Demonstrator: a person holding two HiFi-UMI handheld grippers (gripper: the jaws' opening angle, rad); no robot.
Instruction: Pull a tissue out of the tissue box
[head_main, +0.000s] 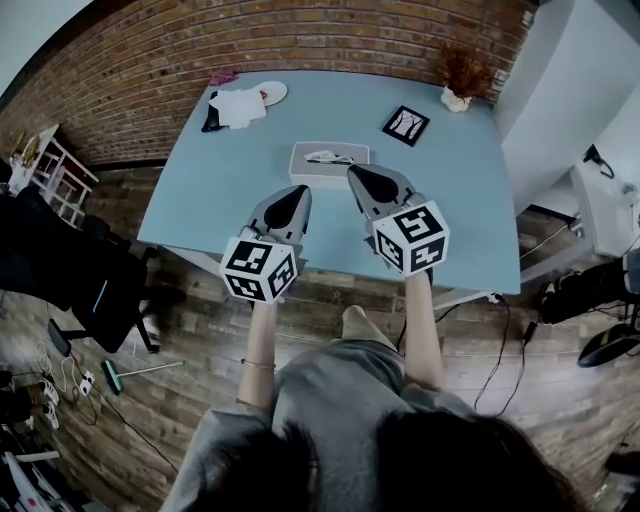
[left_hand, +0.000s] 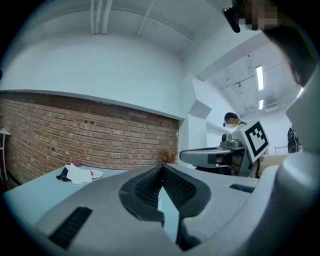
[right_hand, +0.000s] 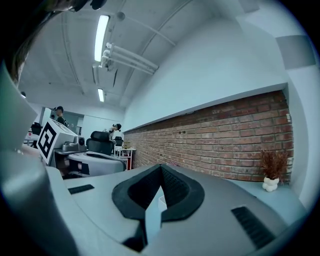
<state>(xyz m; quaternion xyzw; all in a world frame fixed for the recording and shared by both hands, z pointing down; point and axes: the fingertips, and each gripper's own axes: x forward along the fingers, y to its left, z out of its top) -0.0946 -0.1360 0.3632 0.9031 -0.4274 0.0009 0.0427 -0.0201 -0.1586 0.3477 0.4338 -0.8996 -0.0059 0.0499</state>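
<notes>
Centrally on table (head_main: 215, 190): box (head_main: 305, 166), pale and low, long side toward the person. Tissue (head_main: 330, 157) lying rumpled in the top slot, not lifted.

Just short of the box's near left corner: left gripper (head_main: 300, 192), pointing level at it, apart from it. Jaws pressed together at the tips, nothing pinched; same seen in the left gripper view (left_hand: 161, 166), ribbed pads meeting at the front, only a narrow wedge of gap behind.

Over the box's near right edge: right gripper (head_main: 353, 172), tip nearer the tissue than the left one's, off to the tissue's right. Cannot tell whether touching the box. Jaws closed tip to tip and empty, as in the right gripper view (right_hand: 160, 167).

Behind each gripper, a marker cube (head_main: 260, 268) and a bare forearm.

Farther out, at the table's far left: white cloth (head_main: 238, 106) beside a plate (head_main: 271, 92). Far right: black frame (head_main: 406, 125) lying flat, and a dried plant (head_main: 462, 78) in a white pot. Beyond the table, a brick wall (head_main: 330, 35). Left of the table, on plank floor (head_main: 180, 330), a black chair (head_main: 70, 265).
</notes>
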